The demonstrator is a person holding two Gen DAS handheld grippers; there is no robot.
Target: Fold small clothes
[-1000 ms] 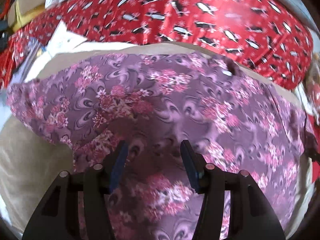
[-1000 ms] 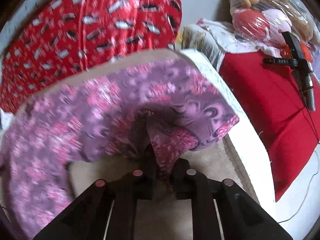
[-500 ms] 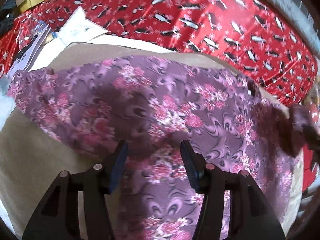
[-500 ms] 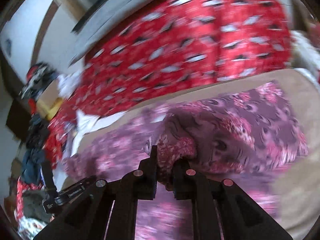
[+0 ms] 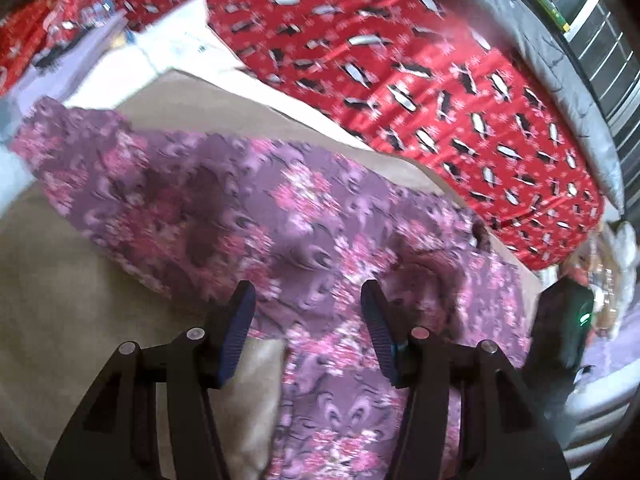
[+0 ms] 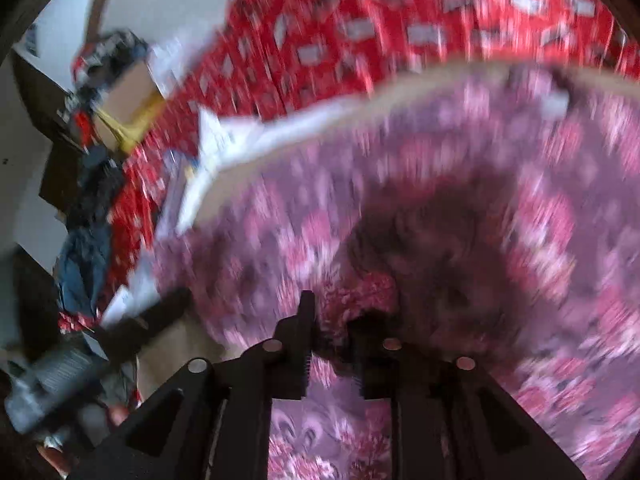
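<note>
While the right gripper carries a bunched fold of the garment across the spread cloth, its jaws are opening, with the pink-flowered bunch between them and, as far as the blur allows, not yet free of the pads; the garment lies on a tan board, which rests on a red cover; in the left view its long axis runs from upper left to lower right, one end out toward the white papers and the other passing under the tool and on to the bottom edge; the left gripper hangs over the near edge with its jaws spread and nothing between them, one blue pad above bare board and the other above cloth, so the hem lies just beneath and slightly ahead of it; whether the pads touch the fabric cannot be told; the dark shape at the right of that view, with a green light, is probably the right tool, close by on that side; judging from this, the fold is being laid toward the left end, and the left tool is the nearer to the free edge that would next need pinning or lifting; the risk is that the bunch drops askew as the jaws part.
</note>
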